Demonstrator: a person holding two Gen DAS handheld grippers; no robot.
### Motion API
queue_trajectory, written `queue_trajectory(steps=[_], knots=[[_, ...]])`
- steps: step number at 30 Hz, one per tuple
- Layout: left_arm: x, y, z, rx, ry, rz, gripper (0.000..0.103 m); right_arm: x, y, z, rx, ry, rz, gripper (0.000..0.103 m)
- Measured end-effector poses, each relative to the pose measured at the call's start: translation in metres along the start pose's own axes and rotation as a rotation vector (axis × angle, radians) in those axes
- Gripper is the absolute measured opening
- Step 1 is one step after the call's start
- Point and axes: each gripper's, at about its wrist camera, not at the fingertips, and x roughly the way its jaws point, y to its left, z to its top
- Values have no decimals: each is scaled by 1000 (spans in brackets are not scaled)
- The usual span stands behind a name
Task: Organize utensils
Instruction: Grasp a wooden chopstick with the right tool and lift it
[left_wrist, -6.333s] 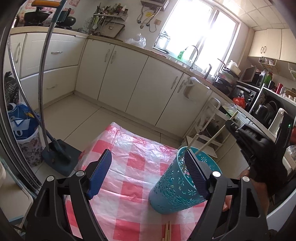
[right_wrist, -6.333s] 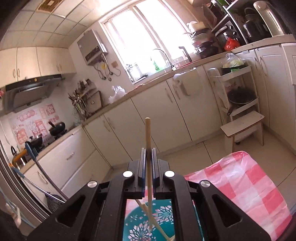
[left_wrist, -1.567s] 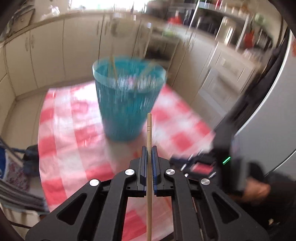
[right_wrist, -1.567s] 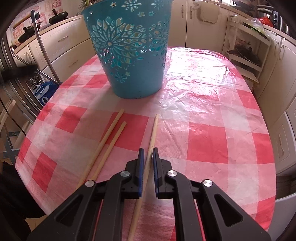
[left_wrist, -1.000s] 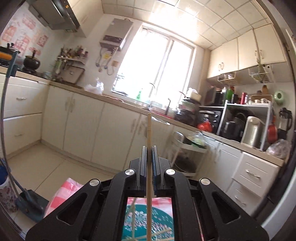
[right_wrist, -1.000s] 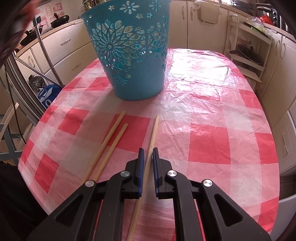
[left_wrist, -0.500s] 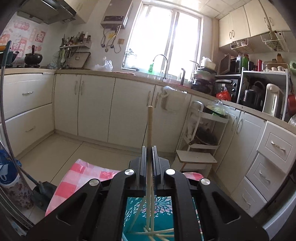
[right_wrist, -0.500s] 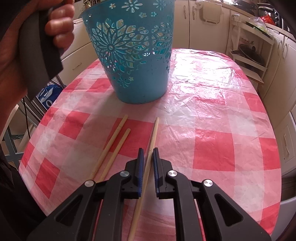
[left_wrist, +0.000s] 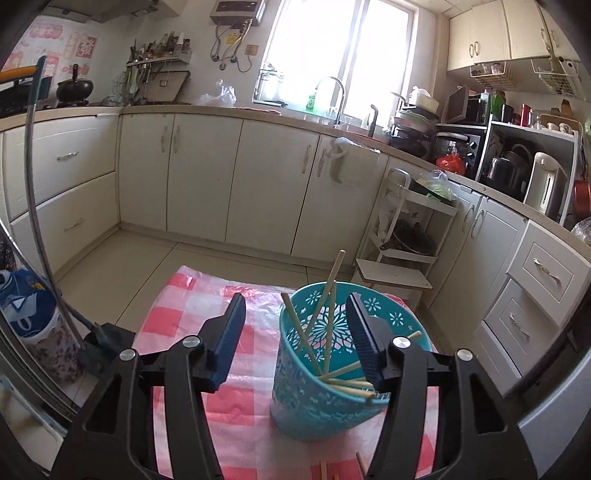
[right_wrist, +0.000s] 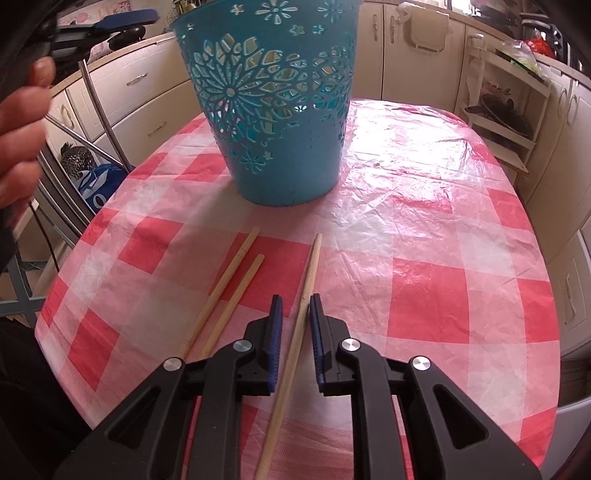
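Observation:
A teal cut-out basket (left_wrist: 306, 406) stands on the red-and-white checked tablecloth (left_wrist: 192, 295) with several wooden chopsticks (left_wrist: 325, 325) leaning inside it. My left gripper (left_wrist: 295, 299) hovers just above the basket's near rim, its jaws opening and with nothing gripped between them. In the right wrist view the basket (right_wrist: 280, 129) is at the far side. My right gripper (right_wrist: 295, 299) sits low over the table, its jaws narrowly apart around a lying chopstick (right_wrist: 308, 273), pads not pressing it. Two more chopsticks (right_wrist: 229, 273) lie side by side to its left.
A person's hand (right_wrist: 18, 129) holds the left gripper at the upper left of the right wrist view. A dustpan on a long handle (left_wrist: 103, 343) stands by the table's left side. A white step rack (left_wrist: 402, 251) and cabinets line the far wall. The table edge (right_wrist: 550, 369) curves close on the right.
My left gripper has sunk, tipped down toward the basket and opened, and the chopstick it held now lies in the basket. The right gripper's jaws have parted slightly around its chopstick.

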Motion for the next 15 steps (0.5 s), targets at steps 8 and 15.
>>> queue_trajectory(steps=[8, 15], knots=[[-23, 35, -9, -81, 46, 28, 64, -7, -21, -6, 130, 17, 64, 6], [-27, 58, -4, -143, 58, 49, 65, -26, -38, -22, 303, 18, 207, 6]])
